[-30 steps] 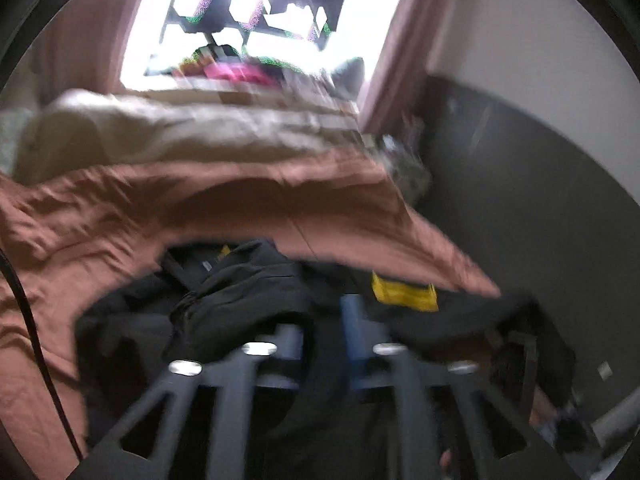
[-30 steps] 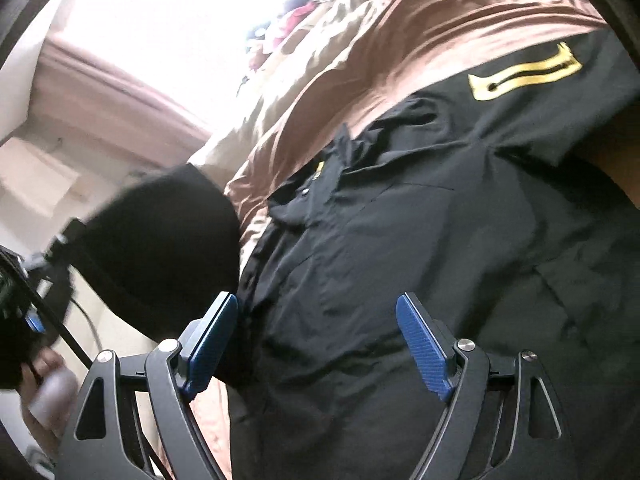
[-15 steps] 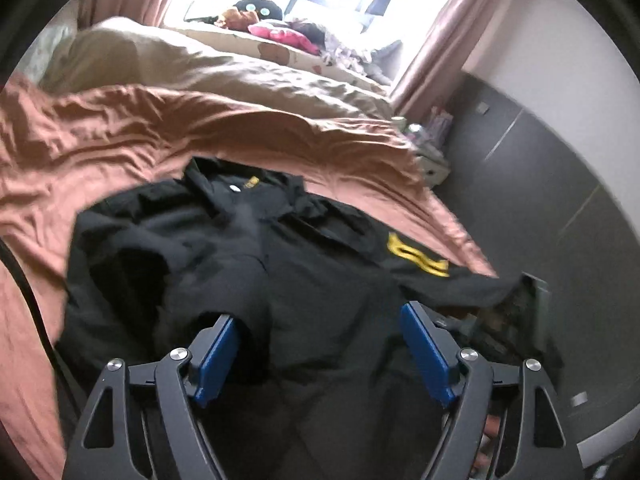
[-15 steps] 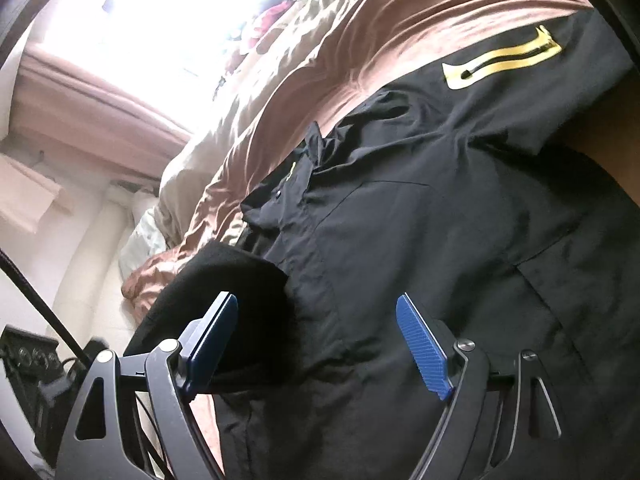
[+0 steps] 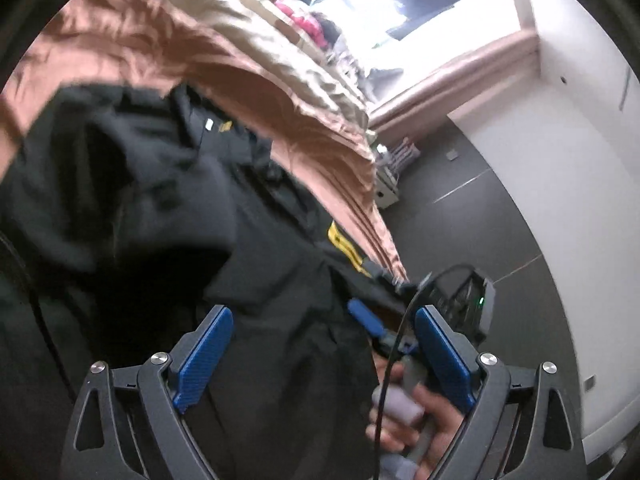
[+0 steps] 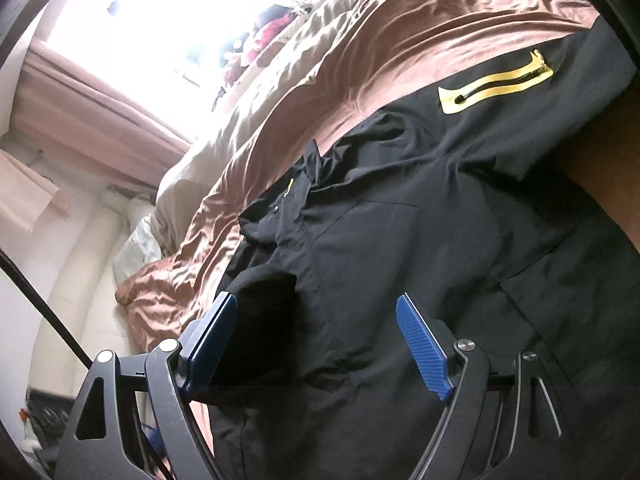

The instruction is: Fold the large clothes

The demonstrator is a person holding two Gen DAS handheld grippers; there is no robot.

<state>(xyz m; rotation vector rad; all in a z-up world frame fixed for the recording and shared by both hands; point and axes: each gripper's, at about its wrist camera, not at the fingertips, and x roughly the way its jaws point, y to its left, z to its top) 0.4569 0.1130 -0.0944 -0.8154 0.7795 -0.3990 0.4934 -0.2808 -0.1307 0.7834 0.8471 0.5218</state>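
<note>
Both grippers hover over the rust-brown bedspread (image 6: 400, 40), where the black shirt (image 6: 440, 240) lies spread; left gripper (image 5: 324, 356) jaws are opening, nothing pinched, right gripper (image 6: 316, 344) gapes empty above cloth.

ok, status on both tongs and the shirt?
Left tongs opening, nothing pinched. Right tongs open over the black short-sleeved shirt, which lies on the rust-brown bedsheet. One sleeve folded in. Nothing in the way.
</note>
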